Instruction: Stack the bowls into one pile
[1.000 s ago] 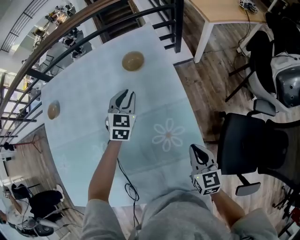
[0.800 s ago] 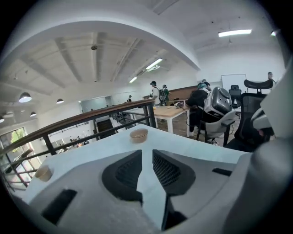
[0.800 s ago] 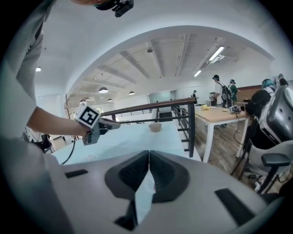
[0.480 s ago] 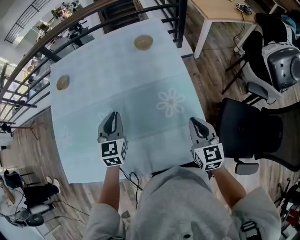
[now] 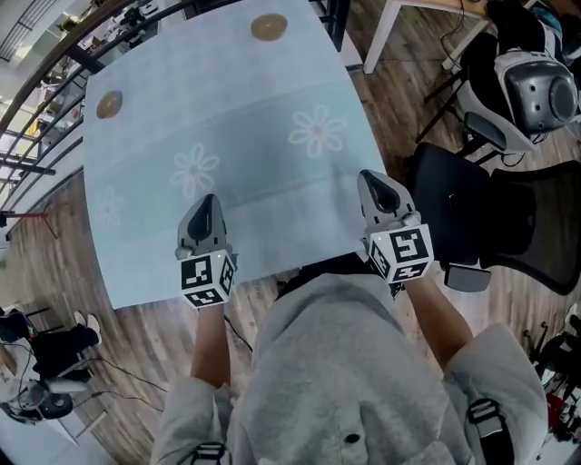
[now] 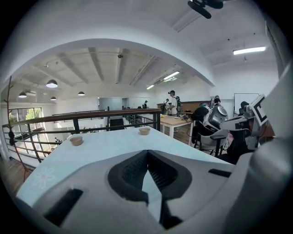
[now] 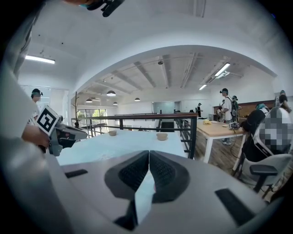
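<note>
Two brown bowls stand apart at the far side of the table: one (image 5: 269, 26) near the far right corner, the other (image 5: 110, 104) near the far left edge. The left gripper view shows them as bowl (image 6: 144, 130) and bowl (image 6: 76, 140); the right gripper view as bowl (image 7: 161, 135) and bowl (image 7: 112, 133). My left gripper (image 5: 204, 202) hovers over the table's near edge, far from both bowls. Its jaws have just been closing and now meet with nothing between them. My right gripper (image 5: 374, 179) hangs at the near right corner, shut and empty.
The table (image 5: 236, 136) carries a pale blue cloth with flower prints. A dark railing (image 6: 91, 119) runs behind its far side. A black office chair (image 5: 472, 209) stands close on the right, and a wooden desk (image 7: 219, 130) beyond it. People stand far off.
Both grippers have drawn back from the middle of the table to its near edge, the left one much further. The left jaws, open before, have shut. The bowls have not moved.
</note>
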The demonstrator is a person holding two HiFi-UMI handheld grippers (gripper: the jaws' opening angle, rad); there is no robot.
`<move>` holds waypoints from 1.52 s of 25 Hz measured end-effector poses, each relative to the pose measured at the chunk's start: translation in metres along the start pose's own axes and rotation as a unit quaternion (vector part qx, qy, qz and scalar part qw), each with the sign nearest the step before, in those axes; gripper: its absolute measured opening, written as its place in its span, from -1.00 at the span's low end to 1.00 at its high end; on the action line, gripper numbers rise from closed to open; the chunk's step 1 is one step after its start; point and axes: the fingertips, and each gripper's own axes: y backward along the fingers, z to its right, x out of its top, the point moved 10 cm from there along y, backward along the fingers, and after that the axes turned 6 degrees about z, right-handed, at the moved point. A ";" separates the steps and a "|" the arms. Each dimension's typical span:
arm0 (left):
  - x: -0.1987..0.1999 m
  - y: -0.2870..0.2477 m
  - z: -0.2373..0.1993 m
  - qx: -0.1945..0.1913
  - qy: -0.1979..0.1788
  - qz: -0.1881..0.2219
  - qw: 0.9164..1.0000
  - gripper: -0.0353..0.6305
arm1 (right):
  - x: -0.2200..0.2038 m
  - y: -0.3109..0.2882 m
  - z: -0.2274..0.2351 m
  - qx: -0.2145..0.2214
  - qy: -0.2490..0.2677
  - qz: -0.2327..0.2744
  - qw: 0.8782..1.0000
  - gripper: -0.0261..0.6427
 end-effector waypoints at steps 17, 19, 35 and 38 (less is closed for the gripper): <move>0.037 -0.005 0.044 0.049 -0.020 -0.022 0.998 -0.83 | -0.012 -0.003 0.025 0.080 -0.035 -0.003 0.996 -0.84; 0.045 -0.004 0.041 0.063 -0.031 -0.025 0.997 -0.83 | -0.013 -0.011 0.023 0.101 -0.037 -0.002 0.994 -0.84; 0.075 -0.021 -0.118 0.108 -0.069 -0.006 0.992 -0.83 | 0.005 -0.067 -0.058 0.129 -0.011 -0.020 0.991 -0.84; 0.076 -0.028 -0.170 0.099 -0.076 0.000 0.992 -0.83 | 0.010 -0.077 -0.095 0.117 -0.005 -0.035 0.992 -0.84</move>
